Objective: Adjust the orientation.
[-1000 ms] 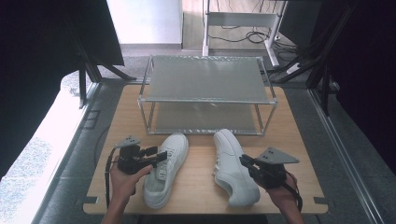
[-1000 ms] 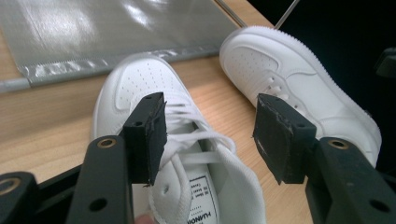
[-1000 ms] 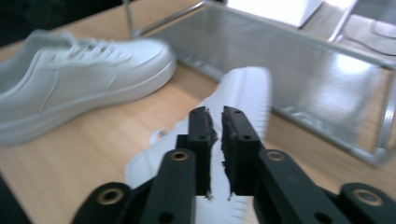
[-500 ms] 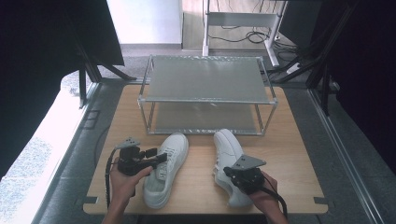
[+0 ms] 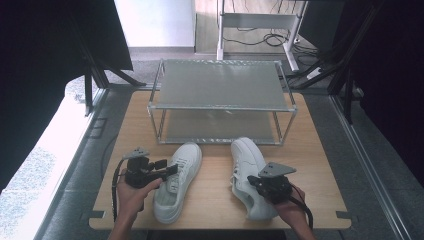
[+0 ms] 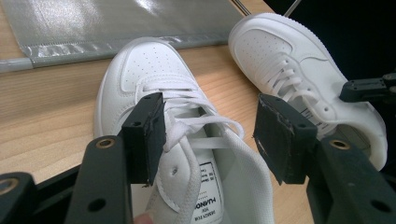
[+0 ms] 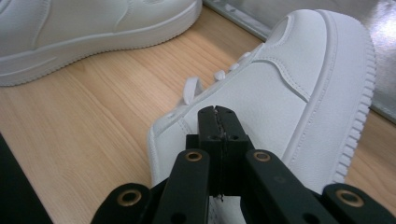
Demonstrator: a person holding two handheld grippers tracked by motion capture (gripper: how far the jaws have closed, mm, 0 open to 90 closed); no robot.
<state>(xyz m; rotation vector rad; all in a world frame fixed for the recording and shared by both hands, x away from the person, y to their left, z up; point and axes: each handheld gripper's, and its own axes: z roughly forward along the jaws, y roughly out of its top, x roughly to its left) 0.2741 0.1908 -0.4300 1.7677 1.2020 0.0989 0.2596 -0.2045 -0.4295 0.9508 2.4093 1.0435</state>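
A light wooden table stands on a grey floor. On its far half sits a two-tier metal rack with grey mesh shelves. Black curtains hang at both sides. Beyond stand a white desk frame with trailing cables and a pale wall. Daylight falls at the left.

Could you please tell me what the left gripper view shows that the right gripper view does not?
Left gripper view: the open left hand-held gripper straddling the left shoe at its laces, and its tongue label. Right gripper view: the shut right hand-held gripper at the right shoe, and its ribbed sole edge. Both: both shoes, the wooden table, the metal rack.
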